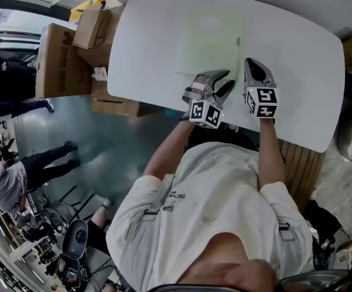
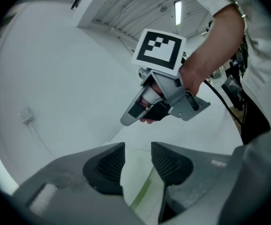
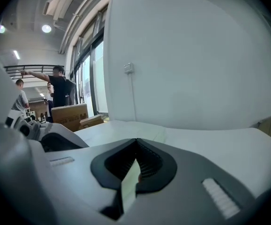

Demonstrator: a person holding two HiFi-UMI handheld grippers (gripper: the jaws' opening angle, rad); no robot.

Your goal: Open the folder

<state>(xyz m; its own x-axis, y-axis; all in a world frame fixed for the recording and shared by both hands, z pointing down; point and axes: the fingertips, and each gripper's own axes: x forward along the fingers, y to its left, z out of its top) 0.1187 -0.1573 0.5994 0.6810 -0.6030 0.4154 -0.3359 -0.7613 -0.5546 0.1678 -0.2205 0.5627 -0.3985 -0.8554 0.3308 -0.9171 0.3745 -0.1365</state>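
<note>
- Your left gripper (image 2: 138,146) had its jaws well apart, with the pads touching nothing. The pale green folder (image 2: 136,184) showed in the gap, but it was lying underneath them, not pinched.
- Your right gripper (image 3: 135,142) had its jaws together at the tips. A pale sliver showed in the slot behind the tips. To me that looked like the surface beyond seen through the gap, so I'd say it was holding nothing.
- In the head view, both grippers were down at the folder's near edge. The left was close to the near right corner and the right was just beside that corner, off the folder.
- The folder itself lay flat on the white bench (image 1: 298,59), around the middle. A short darker strip sat on its right edge, too small to tell what it was.
- Progress-wise, I'd say you hadn't started yet. The cover was down all the way round and no jaw had an edge. You'd still have to catch the cover's free edge, lift it and swing it over, probably with the other gripper pinning the back.
- There was nothing readable on the folder. The marker cubes (image 1: 262,102) only carried black-and-white squares. The cardboard boxes (image 1: 57,59) past the left end of the bench showed no legible print, and the print on your shirt was too small to read.
</note>
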